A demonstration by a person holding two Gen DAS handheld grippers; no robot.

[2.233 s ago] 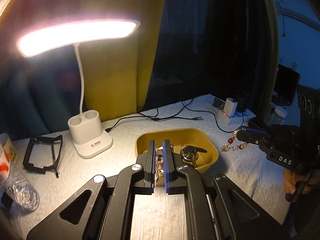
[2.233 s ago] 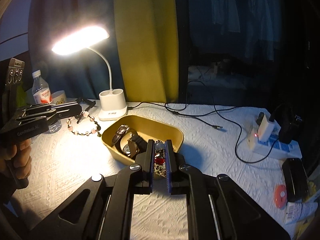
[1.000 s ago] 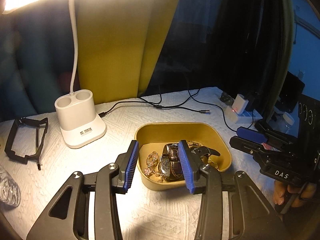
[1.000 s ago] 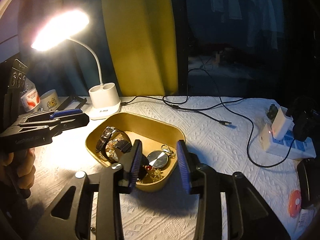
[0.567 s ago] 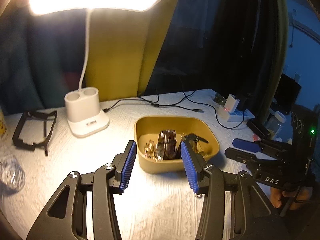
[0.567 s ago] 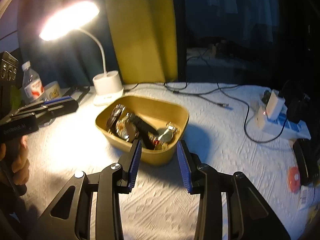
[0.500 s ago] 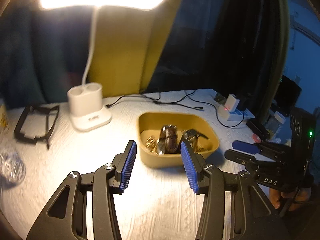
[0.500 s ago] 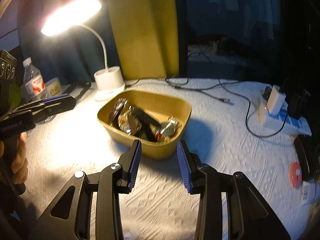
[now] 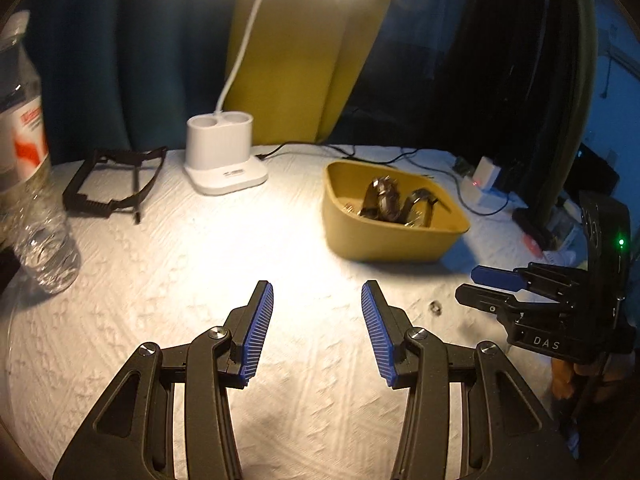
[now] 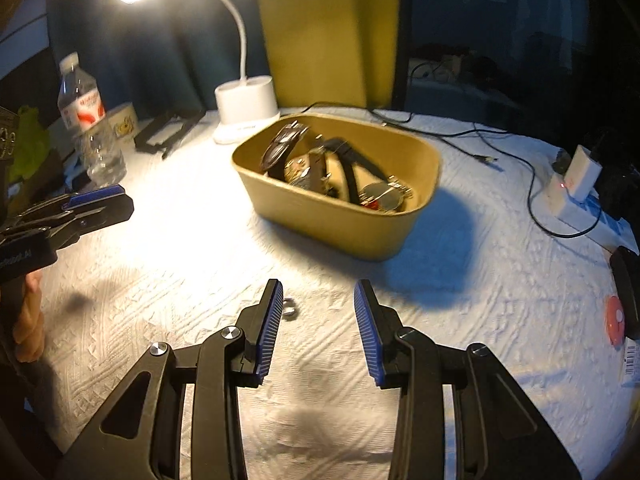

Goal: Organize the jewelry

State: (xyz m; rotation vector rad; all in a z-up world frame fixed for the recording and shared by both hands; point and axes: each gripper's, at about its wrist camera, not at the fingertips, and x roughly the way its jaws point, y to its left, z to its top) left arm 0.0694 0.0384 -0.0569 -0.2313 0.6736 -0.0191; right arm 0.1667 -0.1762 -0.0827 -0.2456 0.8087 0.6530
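Well, both grippers hang over the white-covered tabletop (image 9: 168,280), jaws spread and nothing between them. That makes two grippers: the left gripper (image 9: 317,330) with blue pads wide apart, the right gripper (image 10: 319,330) a little narrower but plainly parted too. One hand (image 10: 28,324) shows at the left edge of the right wrist view, gripping the left tool's handle.

One mustard-yellow bin (image 10: 320,216) stands on the tabletop ahead of both grippers, well apart from them. It holds the jewelry (image 10: 320,168): at least two watches with dark straps and a round metal piece in a tangle, too blurred to count further. One small ring (image 10: 291,307) lies loose on the cloth, outside the bin, just beside the right gripper's left finger; from the left wrist view the same ring sits between the two tools.

Beyond the bin there is one white lamp (image 9: 224,160), lit, its base with two round wells. One black frame (image 9: 112,184) lies left of it, and one clear water bottle (image 9: 28,168) stands at the far left. One cup (image 10: 122,124) sits behind the bottle. One power strip (image 10: 576,196) with a white plug is on the right.
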